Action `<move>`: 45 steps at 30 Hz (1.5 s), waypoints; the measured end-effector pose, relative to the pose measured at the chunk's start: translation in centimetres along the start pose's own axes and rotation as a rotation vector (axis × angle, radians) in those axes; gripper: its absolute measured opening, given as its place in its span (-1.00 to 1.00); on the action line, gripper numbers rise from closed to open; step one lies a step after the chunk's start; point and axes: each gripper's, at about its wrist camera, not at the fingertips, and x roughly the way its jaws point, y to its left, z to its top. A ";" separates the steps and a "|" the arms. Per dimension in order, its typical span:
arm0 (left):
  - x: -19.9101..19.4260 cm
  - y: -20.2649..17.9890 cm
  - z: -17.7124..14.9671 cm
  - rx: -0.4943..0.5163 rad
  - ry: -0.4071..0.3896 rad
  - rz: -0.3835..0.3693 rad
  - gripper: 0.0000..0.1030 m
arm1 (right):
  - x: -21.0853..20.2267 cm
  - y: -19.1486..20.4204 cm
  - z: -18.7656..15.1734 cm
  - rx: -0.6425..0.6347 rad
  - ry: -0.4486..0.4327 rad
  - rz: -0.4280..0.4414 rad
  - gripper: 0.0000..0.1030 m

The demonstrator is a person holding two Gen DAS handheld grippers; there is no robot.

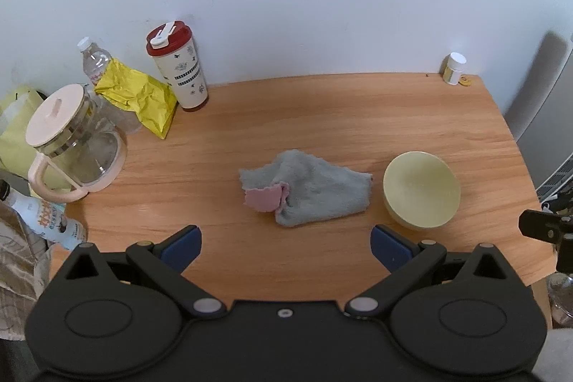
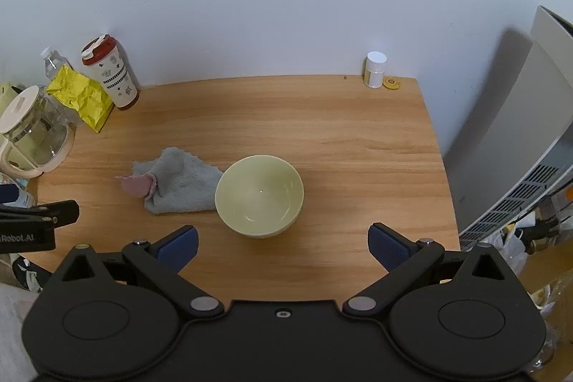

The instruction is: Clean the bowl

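Presently: pale green bowl (image 2: 259, 196) upright on wooden worktop (image 2: 322, 131), interior facing up, roughly centre of the right wrist view. Grey cloth (image 2: 179, 185) crumpled just left of bowl, right edge touching or tucked against the bowl's rim (cannot tell which); one corner folded over, pink underside showing. In the left wrist view, same cloth (image 1: 308, 188) near centre, bowl (image 1: 422, 190) to its right.

Right claw (image 2: 283, 244) spread wide, blue pads (image 2: 179, 244) well apart, nothing held; positioned above near edge of worktop, bowl between and beyond the fingertips. Left claw (image 1: 285, 244) likewise wide open and empty, cloth ahead of it, not touching.

Further out, far left corner against the wall: red-lidded patterned tumbler (image 1: 177, 65), crumpled yellow bag (image 1: 139, 99) leaning beside it, clear water bottle (image 1: 94, 59) behind the bag, glass jug with cream lid and handle (image 1: 71, 138) nearer the left edge. Small milk-type bottle (image 1: 46, 224) off the worktop's left side. Far right corner: small white-capped jar (image 2: 374, 69) with a yellow disc (image 2: 391, 82) just beside it. White appliance with vent slats (image 2: 519, 149) to the right of the worktop.
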 end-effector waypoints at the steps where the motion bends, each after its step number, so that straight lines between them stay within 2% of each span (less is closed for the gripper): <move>1: -0.1 0.2 0.0 0.008 0.003 0.001 0.99 | -0.1 -0.1 0.0 -0.002 -0.002 0.001 0.99; 4: 0.7 0.8 0.3 0.008 0.033 -0.030 0.99 | -0.2 -0.3 0.0 -0.008 -0.008 0.003 0.99; 8: 1.1 -1.7 0.1 0.020 0.002 0.052 0.99 | -0.4 -0.6 0.1 -0.016 -0.015 0.006 0.99; 11: 0.9 -0.7 -0.6 -0.011 -0.011 0.010 0.99 | -0.4 -0.1 0.3 -0.025 -0.009 -0.002 0.99; 16: 1.0 -0.6 -0.6 -0.019 0.004 -0.007 0.99 | -0.3 0.2 0.4 -0.022 -0.006 -0.010 0.99; 20: 1.0 -0.2 -0.4 -0.018 0.016 -0.001 0.99 | 0.3 -0.1 0.4 -0.009 0.021 0.006 0.99; 31: 1.4 0.5 -0.2 -0.066 0.050 0.011 0.99 | 0.4 0.1 0.0 -0.026 0.014 0.051 0.99; 40: 1.6 0.6 0.4 -0.090 0.049 0.050 0.99 | 0.6 0.2 -0.1 -0.044 0.011 0.047 0.99; 45: 1.9 0.2 0.5 -0.083 0.053 0.044 0.99 | 0.8 -0.2 -0.1 -0.043 0.022 0.050 0.99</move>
